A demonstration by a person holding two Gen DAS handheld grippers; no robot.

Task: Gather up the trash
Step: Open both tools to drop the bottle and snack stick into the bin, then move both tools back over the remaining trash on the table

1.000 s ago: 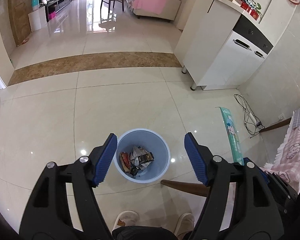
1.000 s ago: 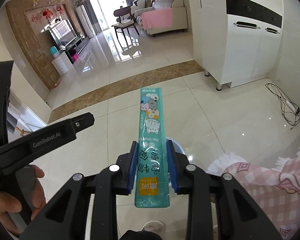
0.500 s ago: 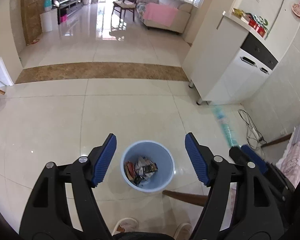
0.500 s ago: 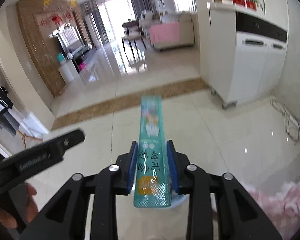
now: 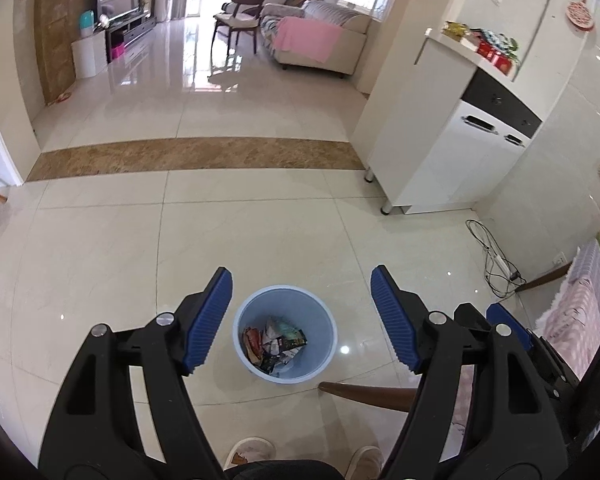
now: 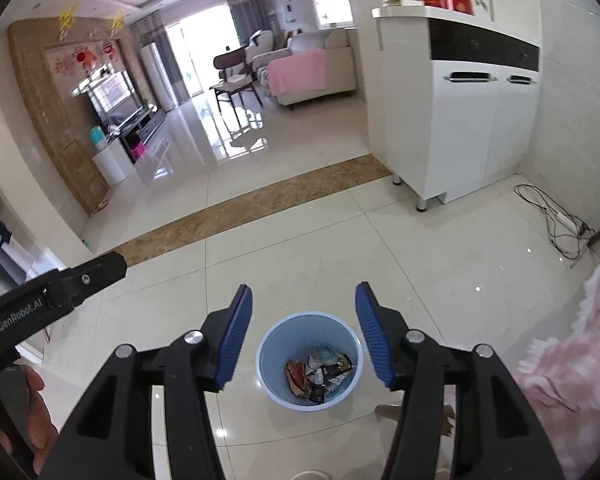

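A light blue trash bin (image 5: 323, 344) stands on the tiled floor and holds several crumpled wrappers (image 5: 274, 342). My left gripper (image 5: 301, 320) is open and empty, high above the bin. My right gripper (image 6: 303, 330) is open and empty, also above the bin (image 6: 268, 364), which shows wrappers (image 6: 319, 372) inside. The teal snack packet is no longer between the right jaws; a pale teal piece lies among the wrappers. The left gripper's arm (image 6: 56, 292) shows at the left of the right wrist view.
A white cabinet (image 5: 440, 160) stands at the right, with a power strip and cables (image 5: 496, 260) on the floor beside it. A pink-clothed table (image 5: 576, 320) is at the right, its wooden leg (image 5: 368, 392) near the bin. My slippers (image 5: 252, 450) are below.
My right gripper opened and let go of the long teal packet, which is gone from its jaws. Both views tilted a little more upward. The left gripper stayed open.
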